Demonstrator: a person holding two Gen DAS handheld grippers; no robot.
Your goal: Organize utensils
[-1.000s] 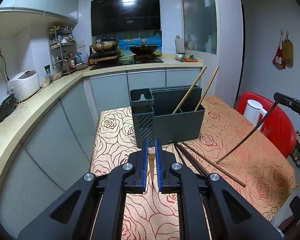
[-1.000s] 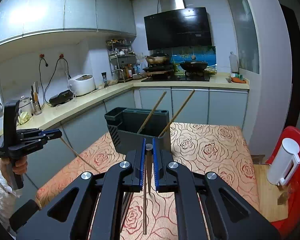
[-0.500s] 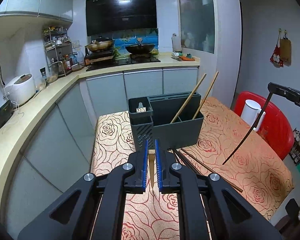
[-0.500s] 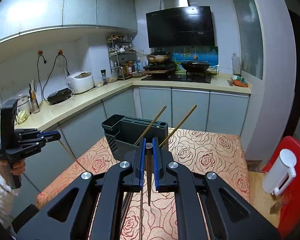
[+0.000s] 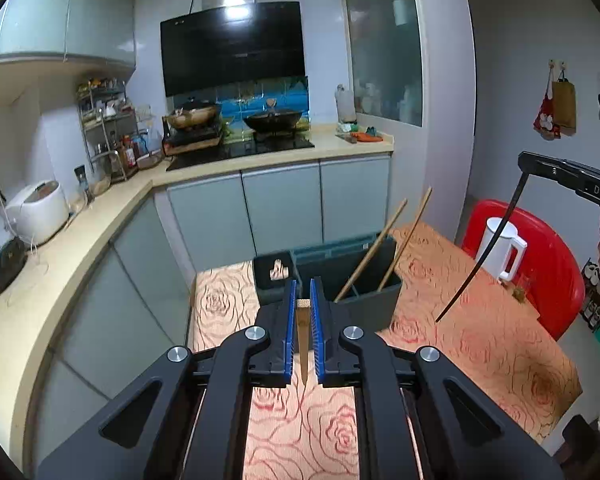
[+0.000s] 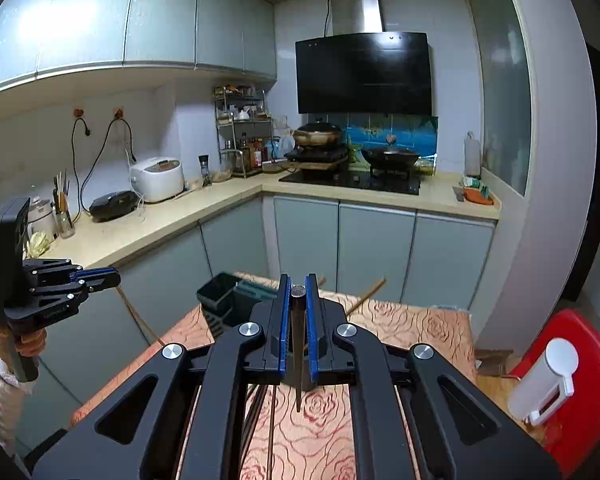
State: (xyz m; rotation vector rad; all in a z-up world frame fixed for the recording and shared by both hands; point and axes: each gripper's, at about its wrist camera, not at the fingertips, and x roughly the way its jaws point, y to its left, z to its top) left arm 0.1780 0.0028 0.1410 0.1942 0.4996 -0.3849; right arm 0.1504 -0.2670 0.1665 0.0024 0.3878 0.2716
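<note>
With two wooden chopsticks (image 5: pixel 370 258) already leaning in the grey utensil holder (image 5: pixel 374 300), the left gripper (image 5: pixel 303 312) is clamping a light wooden chopstick (image 5: pixel 302 344) and the right gripper (image 6: pixel 298 312) a dark chopstick (image 6: pixel 298 354) above the table before that holder, while more dark chopsticks (image 6: pixel 270 432) are lying there unsorted.

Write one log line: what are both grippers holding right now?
left gripper: shut on light chopstick | right gripper: shut on dark chopstick | holder: two chopsticks inside

Only legible txt: "DAS" on right gripper (image 5: pixel 525 160) body.
</note>
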